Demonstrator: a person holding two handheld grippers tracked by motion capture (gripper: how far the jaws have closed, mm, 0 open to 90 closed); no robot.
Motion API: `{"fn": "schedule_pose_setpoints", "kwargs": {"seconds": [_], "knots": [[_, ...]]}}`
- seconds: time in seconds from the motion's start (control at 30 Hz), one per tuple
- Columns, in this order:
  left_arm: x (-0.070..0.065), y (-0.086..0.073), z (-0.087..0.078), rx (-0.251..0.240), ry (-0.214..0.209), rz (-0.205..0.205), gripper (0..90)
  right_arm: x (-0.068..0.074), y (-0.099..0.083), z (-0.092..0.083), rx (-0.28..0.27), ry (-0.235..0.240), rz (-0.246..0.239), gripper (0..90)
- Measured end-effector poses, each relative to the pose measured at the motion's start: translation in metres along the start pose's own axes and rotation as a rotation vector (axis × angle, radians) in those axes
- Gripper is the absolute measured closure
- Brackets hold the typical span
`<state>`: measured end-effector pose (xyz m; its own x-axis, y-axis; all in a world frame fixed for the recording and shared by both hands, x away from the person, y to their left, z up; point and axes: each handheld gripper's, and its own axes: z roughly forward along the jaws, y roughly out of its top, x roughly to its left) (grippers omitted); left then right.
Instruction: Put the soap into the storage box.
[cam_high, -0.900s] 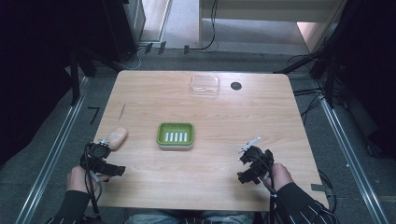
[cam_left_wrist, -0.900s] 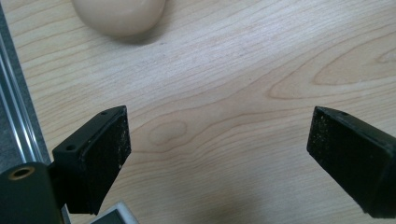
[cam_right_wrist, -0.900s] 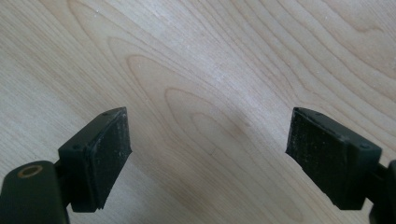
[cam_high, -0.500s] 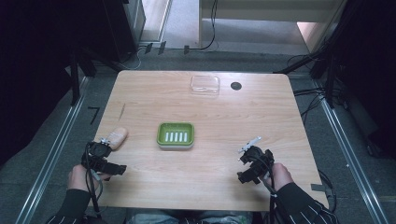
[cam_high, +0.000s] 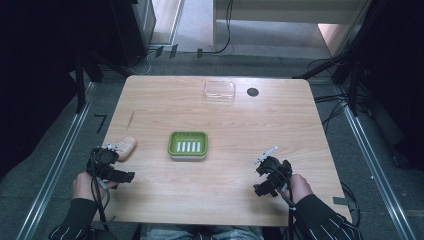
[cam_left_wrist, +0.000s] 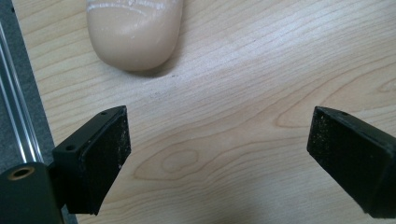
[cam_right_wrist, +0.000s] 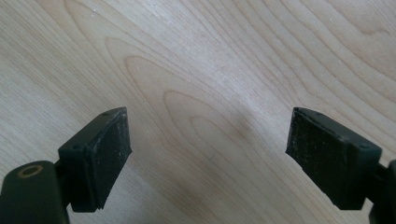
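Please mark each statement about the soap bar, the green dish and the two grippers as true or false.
1. The left gripper holds the soap bar. False: its fingers stand open, with the bar ahead of them.
2. The green dish sits between both grippers, nearer the table's middle. True.
3. The right gripper is open over bare wood. True.
4. The clear lid covers the green dish. False: it lies apart at the far edge of the table.

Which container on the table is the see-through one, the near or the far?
The far one: the clear plastic box at the table's back edge by the dark round spot. The green slotted dish at the centre is opaque.
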<state>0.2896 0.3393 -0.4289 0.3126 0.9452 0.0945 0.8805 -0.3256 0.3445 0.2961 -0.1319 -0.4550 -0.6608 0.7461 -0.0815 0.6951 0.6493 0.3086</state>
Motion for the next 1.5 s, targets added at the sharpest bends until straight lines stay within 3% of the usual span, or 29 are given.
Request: {"fn": "schedule_pose_setpoints", "kwargs": {"seconds": [0.43,1.13,1.5], "knots": [[0.01,-0.001,-0.008,-0.036,-0.004,-0.012,6.4,0.006,0.007,0.001,0.007,-0.008,-0.02,14.3],[0.014,0.03,-0.01,-0.069,-0.018,0.019,6.4,0.005,0.004,0.001,0.01,-0.01,-0.02,14.2],[0.024,0.037,-0.016,-0.079,-0.025,0.001,6.4,0.008,0.002,-0.001,0.011,-0.015,-0.018,14.3]]}}
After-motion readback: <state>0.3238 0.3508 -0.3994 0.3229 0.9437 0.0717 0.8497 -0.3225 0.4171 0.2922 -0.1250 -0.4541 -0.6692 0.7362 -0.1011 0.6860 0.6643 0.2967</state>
